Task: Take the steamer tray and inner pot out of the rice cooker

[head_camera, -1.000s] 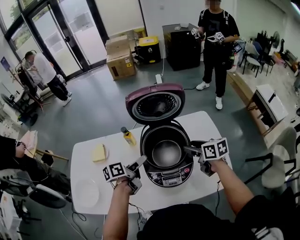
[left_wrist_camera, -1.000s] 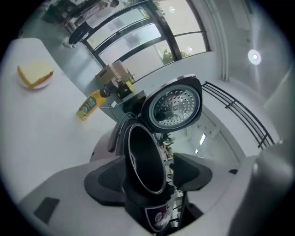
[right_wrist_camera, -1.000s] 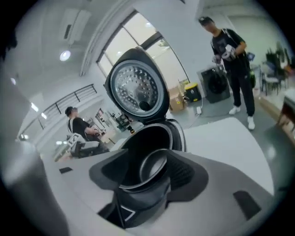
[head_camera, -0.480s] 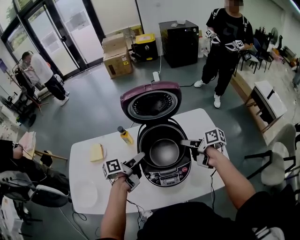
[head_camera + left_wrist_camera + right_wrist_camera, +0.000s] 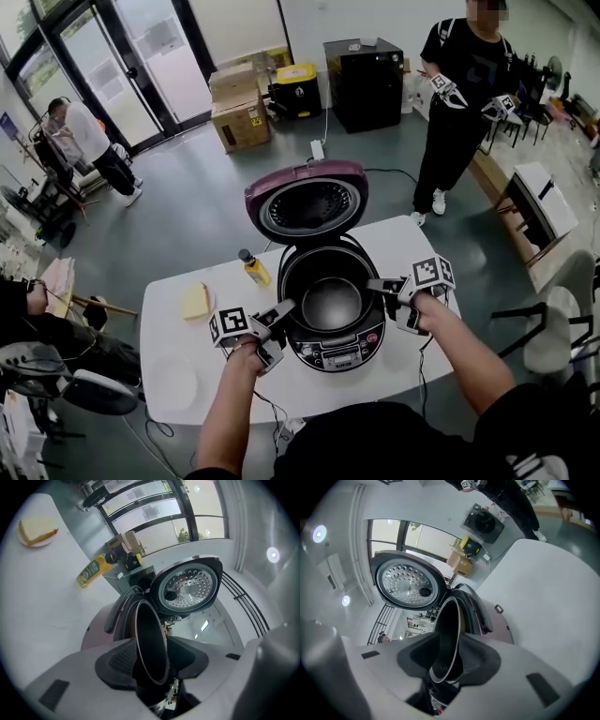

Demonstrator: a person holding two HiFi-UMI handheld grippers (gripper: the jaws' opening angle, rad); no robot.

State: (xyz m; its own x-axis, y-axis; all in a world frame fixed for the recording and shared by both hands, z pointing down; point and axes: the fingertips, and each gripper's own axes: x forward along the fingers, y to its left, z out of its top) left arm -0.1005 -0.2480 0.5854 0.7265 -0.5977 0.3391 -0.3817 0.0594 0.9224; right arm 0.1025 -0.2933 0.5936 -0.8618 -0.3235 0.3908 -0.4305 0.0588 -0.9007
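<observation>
A purple rice cooker (image 5: 337, 354) stands on the white table (image 5: 417, 246) with its lid (image 5: 309, 202) up. The dark inner pot (image 5: 330, 302) sits inside it. My left gripper (image 5: 286, 314) is at the pot's left rim and my right gripper (image 5: 380, 286) at its right rim. In the left gripper view the pot rim (image 5: 152, 634) runs between the jaws of the left gripper (image 5: 152, 660). The right gripper view shows the rim (image 5: 447, 634) between the jaws of the right gripper (image 5: 450, 660). Both pairs of jaws are closing around the rim, with a little gap left. I see no steamer tray in the pot.
A yellow bottle (image 5: 253, 269) and a yellow wedge on a small plate (image 5: 197, 302) lie left of the cooker. A pale round dish (image 5: 173, 382) sits at the table's front left. A person (image 5: 464, 84) stands beyond the table, and chairs stand at its sides.
Both grippers have settled onto the pot's rim. The right one rolled and sank a little, the left one edged closer. Both pairs of jaws have narrowed.
</observation>
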